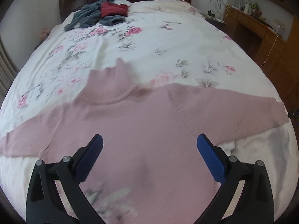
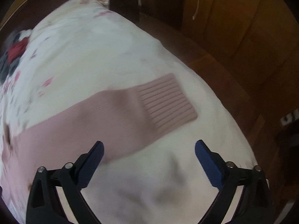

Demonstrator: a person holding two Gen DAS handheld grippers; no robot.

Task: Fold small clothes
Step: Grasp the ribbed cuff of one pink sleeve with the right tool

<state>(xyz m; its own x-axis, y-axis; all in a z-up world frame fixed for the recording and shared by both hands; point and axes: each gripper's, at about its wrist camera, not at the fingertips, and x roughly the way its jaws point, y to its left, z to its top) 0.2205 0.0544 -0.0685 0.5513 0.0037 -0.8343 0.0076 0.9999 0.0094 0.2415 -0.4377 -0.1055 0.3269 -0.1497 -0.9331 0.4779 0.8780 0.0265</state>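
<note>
Floral bed (image 1: 149,37), flat pink sweater (image 1: 149,123)

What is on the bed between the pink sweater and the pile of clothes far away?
Nothing but flowery bedsheet. In the left wrist view, the stretch from the pink sweater up to the pile of clothes is bare.

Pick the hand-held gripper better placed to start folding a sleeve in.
Right, probably. The right hand-held gripper is open just short of the sleeve and its ribbed cuff; the left hand-held gripper hangs over the pink sweater body.
</note>
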